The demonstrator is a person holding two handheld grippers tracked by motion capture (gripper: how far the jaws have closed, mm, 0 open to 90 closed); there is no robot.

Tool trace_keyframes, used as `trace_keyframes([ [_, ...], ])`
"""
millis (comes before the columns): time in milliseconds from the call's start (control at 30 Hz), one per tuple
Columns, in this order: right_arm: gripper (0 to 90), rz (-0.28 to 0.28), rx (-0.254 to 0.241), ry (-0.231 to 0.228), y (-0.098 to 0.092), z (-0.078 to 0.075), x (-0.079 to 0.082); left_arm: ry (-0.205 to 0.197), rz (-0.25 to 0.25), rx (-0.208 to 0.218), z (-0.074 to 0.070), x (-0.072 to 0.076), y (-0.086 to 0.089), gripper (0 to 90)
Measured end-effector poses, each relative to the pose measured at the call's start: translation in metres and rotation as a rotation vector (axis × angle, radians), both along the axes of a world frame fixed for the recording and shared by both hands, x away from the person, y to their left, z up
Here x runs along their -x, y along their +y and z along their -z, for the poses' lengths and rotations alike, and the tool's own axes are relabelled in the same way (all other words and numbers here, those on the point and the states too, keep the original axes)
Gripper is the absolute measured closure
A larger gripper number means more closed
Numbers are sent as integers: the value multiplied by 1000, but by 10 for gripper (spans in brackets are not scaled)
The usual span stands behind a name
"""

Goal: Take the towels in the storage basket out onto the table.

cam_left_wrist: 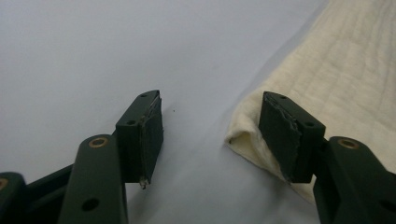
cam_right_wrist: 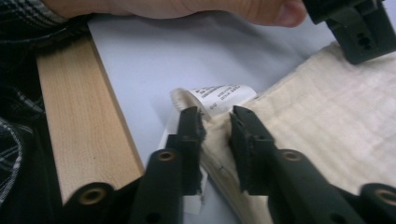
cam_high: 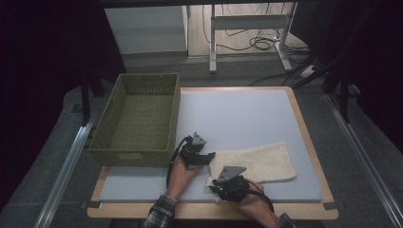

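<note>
Cream towel (cam_high: pixel 256 163) lies flat at the near right of the grey surface (cam_high: pixel 237 118).
The right gripper (cam_right_wrist: pixel 215 116) has jaws nearly closed astride its labelled corner; the left gripper (cam_left_wrist: pixel 210 128), jaws half open, holds nothing at the towel's other near corner, beside a woven basket (cam_high: pixel 138 118).

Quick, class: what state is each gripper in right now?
Left gripper: open, jaws astride the cream towel corner, not pressing it.
Right gripper: jaws narrow at the towel's label corner; grip cannot be told.
</note>
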State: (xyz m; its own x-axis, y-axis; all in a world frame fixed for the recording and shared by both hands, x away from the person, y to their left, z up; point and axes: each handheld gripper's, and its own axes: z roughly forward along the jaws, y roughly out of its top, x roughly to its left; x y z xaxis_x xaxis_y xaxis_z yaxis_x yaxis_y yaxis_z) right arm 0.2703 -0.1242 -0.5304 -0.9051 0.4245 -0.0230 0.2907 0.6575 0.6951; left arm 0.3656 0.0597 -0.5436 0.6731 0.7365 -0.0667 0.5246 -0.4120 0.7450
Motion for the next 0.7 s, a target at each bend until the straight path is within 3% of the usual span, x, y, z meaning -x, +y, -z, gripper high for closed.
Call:
trace_keyframes([
  [200, 833, 8, -42, 41, -6, 2, -7, -6, 2, -1, 0, 1, 0, 461],
  [533, 839, 11, -51, 50, -7, 2, -8, -18, 96, 7, -1, 4, -3, 829],
  [700, 843, 3, -37, 48, -6, -1, -7, 30, 77, 69, -2, 0, 1, 861],
])
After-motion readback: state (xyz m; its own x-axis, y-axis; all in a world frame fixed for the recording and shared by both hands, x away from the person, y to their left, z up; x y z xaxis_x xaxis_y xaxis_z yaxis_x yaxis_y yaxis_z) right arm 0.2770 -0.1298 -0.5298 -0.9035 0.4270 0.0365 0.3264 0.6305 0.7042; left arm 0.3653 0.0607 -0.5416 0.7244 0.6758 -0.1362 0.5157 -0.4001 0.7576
